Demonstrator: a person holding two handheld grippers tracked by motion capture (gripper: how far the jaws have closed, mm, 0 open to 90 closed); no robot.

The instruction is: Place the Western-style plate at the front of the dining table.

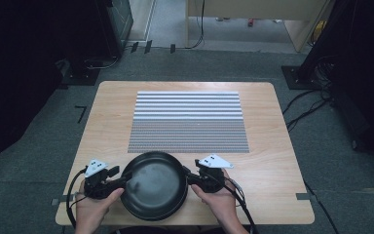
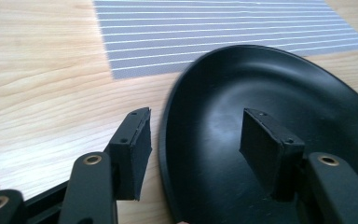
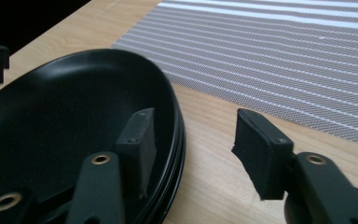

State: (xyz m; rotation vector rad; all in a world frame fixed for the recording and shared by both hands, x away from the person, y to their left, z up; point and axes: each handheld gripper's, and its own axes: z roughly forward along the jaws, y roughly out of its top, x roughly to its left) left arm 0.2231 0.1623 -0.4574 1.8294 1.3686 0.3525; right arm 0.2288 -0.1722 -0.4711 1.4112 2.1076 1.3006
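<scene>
While both hands are resting at the near edge of the table (image 1: 112, 112), the scene is reading like this:

Plates: a stack of black plates (image 1: 155, 184) is sitting on the wood at the near middle of the table, just in front of the striped mat (image 1: 189, 122); in the right gripper view several rims are showing one under another (image 3: 179, 140), though how many I cannot tell.

Left gripper: the left gripper (image 1: 119, 179) is lying at the left rim of the stack, held in the person's left hand (image 1: 93, 210). In the left gripper view (image 2: 196, 144) its fingers are standing partly open and straddling the rim, one finger (image 2: 133, 151) outside over the wood and the other inside the top plate; a gap is showing between the outer pad and the rim, so it is gripping nothing.

Right gripper: the right gripper (image 1: 191, 176) is sitting at the right rim, in the right hand (image 1: 219, 201). In the right gripper view (image 3: 193, 144) its fingers are also standing about half open, one finger (image 3: 137, 140) inside the plate and the other well outside over bare wood, not clamping the rim.

Mat: it is lying flat across the middle of the table, beyond the plates.
</scene>
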